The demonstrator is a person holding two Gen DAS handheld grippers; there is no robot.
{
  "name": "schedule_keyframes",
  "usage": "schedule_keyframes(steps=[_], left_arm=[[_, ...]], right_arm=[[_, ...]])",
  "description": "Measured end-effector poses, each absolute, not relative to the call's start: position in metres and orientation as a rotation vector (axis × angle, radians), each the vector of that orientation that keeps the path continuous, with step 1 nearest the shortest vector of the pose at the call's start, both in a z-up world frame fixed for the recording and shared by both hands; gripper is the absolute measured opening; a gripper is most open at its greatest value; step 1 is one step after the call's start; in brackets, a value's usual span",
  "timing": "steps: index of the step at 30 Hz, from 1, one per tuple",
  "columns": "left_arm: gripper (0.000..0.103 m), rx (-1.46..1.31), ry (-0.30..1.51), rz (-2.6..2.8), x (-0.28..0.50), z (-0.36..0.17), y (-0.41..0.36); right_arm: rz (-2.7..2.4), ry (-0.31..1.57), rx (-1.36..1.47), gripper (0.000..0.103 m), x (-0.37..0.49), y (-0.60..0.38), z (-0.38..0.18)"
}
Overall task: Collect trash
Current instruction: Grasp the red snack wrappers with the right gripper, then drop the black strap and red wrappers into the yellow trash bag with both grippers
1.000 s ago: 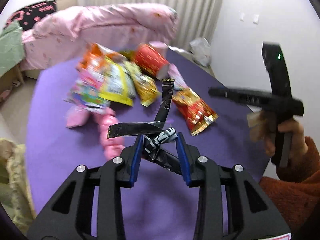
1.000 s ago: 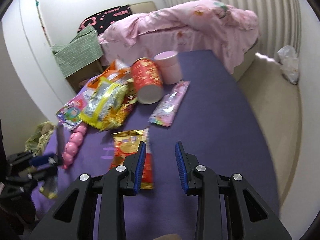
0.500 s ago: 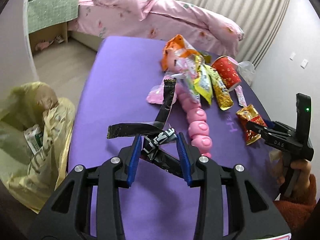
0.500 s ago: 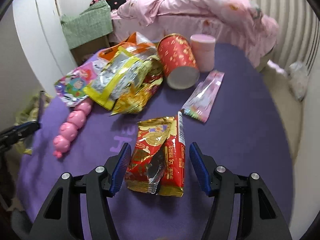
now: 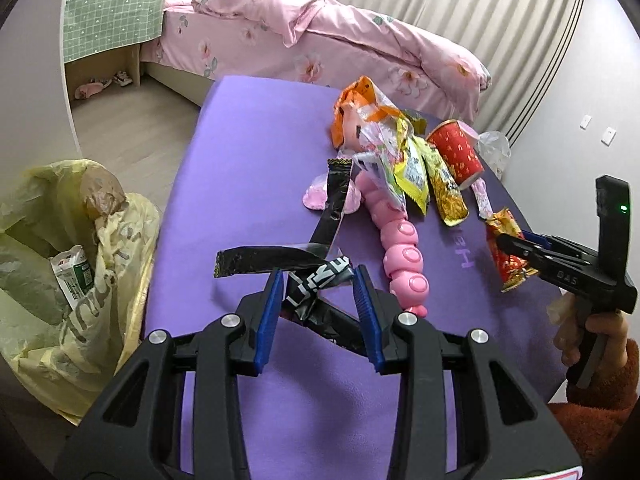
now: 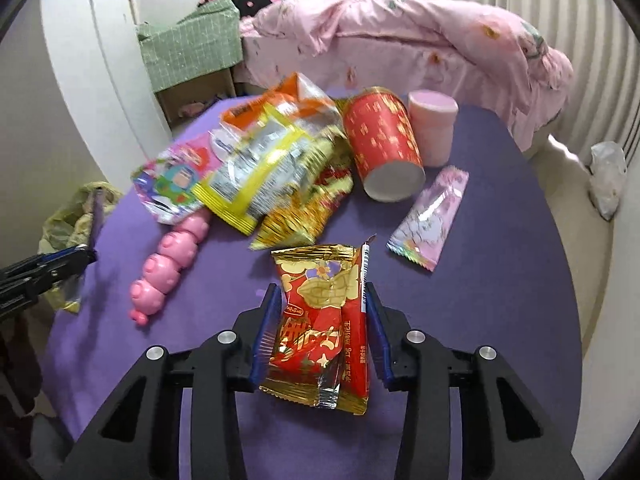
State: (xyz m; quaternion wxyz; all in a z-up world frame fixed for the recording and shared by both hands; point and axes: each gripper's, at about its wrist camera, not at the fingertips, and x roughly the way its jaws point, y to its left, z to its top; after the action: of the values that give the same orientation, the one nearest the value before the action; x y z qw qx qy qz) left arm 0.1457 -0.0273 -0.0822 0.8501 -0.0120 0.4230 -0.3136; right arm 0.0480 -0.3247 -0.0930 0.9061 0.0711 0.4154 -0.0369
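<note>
My left gripper (image 5: 318, 276) is shut on a bundle of black wrapper strips (image 5: 334, 208) and holds them above the purple table (image 5: 248, 152). A yellow trash bag (image 5: 72, 264) hangs open beside the table's left edge, with trash inside. My right gripper (image 6: 322, 300) is closing on a red and gold snack packet (image 6: 320, 320) that lies on the table, and both blue pads touch the packet's sides. In the left wrist view, the right gripper (image 5: 516, 246) sits at that packet (image 5: 506, 256), held by a hand in an orange sleeve.
A heap of snack wrappers (image 6: 256, 168), a tipped red paper cup (image 6: 380, 148), a pink tub (image 6: 434, 128), a pink wrapper (image 6: 432, 220) and a pink pig toy (image 6: 168, 264) lie on the table. A pink bed (image 5: 320, 40) stands beyond it.
My left gripper swung left with the black wrappers, bringing the yellow bag into view. My right gripper moved over the red and gold packet, opened wide, then closed onto it.
</note>
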Motion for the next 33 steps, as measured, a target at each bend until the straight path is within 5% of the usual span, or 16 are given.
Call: schedule_keyframes(steps=[20,33], left_arm=[[0.033,-0.121,0.634,-0.396,0.16,-0.01,0.1],[0.033,-0.208,0.692,-0.21,0.178,-0.037,0.18]], right_arm=[[0.191,0.592,0.017,0.039,0.096,-0.211,0.015],[0.32,0.574,-0.054,0.039,0.127,-0.14,0.023]])
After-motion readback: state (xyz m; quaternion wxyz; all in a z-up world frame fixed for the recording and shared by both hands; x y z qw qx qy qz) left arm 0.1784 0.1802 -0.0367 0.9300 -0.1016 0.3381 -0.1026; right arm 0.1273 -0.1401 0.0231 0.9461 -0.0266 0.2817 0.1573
